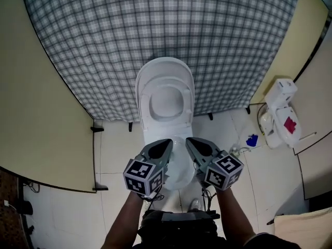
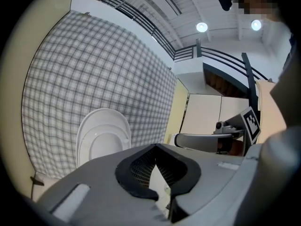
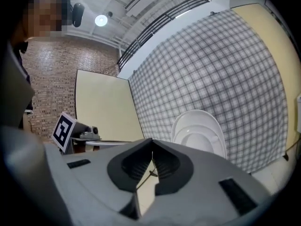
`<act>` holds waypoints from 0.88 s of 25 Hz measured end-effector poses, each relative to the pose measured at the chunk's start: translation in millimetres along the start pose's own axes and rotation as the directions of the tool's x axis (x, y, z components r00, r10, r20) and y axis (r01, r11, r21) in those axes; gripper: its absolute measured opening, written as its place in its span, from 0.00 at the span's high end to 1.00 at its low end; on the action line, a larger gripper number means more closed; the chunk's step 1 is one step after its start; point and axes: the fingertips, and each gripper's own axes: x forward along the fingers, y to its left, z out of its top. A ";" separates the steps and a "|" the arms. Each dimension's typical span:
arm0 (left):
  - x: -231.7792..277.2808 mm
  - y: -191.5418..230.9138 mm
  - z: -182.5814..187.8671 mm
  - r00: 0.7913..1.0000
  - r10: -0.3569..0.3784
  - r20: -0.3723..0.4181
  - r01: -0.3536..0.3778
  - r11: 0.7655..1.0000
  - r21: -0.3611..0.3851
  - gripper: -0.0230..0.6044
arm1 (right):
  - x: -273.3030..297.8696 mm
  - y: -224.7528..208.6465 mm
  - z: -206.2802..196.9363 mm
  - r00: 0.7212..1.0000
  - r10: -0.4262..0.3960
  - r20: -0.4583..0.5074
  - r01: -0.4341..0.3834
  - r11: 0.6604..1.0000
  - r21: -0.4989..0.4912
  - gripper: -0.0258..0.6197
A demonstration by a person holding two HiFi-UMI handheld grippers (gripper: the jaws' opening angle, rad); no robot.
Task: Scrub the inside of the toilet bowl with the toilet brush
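A white toilet stands against the checked wall; its lid and seat (image 1: 165, 95) are raised. Part of the bowl (image 1: 179, 162) shows between my two grippers, the rest is hidden under them. Both grippers hover side by side over the bowl's front, pointing toward the wall. The left gripper (image 1: 169, 140) is shut with nothing in it, its tips meeting in the left gripper view (image 2: 155, 146). My right gripper (image 1: 188, 139) is shut too and empty (image 3: 151, 140). The raised lid (image 2: 102, 138) (image 3: 200, 133) shows ahead of each. I cannot pick out a toilet brush for certain.
A grey checked wall (image 1: 155, 30) backs the toilet, with cream panels (image 1: 36, 108) on both sides. Right of the toilet a small blue object (image 1: 252, 140) lies on the tiled floor. Beyond it a white fixture with a red label (image 1: 281, 113) stands by the right panel.
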 end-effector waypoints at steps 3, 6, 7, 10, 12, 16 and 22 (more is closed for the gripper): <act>-12.1 1.9 22.9 1.000 -0.013 0.024 0.012 0.999 0.042 0.95 | 6.8 18.6 18.0 0.999 0.006 0.033 -0.006 1.000 -0.025 0.95; -6.4 -7.5 40.3 0.999 -0.013 0.048 0.009 0.997 0.073 0.95 | 3.4 13.1 29.3 0.999 0.009 0.050 -0.007 0.999 -0.052 0.95; -5.8 -14.4 42.8 0.999 -0.012 0.051 0.008 0.997 0.078 0.95 | -1.2 11.9 32.3 0.998 0.014 0.054 -0.010 0.998 -0.061 0.95; -14.6 -35.7 51.6 0.998 0.006 0.070 -0.013 0.996 0.094 0.95 | -17.4 18.8 47.6 0.997 0.036 0.067 -0.030 0.996 -0.085 0.95; -18.1 -37.8 62.4 0.996 0.014 0.088 -0.023 0.994 0.111 0.95 | -15.5 21.8 59.0 0.996 0.042 0.075 -0.034 0.995 -0.094 0.95; -1.7 -18.0 71.9 0.997 -0.005 0.082 -0.007 0.991 0.136 0.95 | 10.7 9.2 67.5 0.998 0.018 0.068 -0.010 0.994 -0.109 0.95; -5.7 -9.3 72.0 0.995 0.001 0.096 -0.014 0.991 0.132 0.95 | 18.1 9.0 60.9 0.999 0.015 0.045 -0.008 0.990 -0.139 0.95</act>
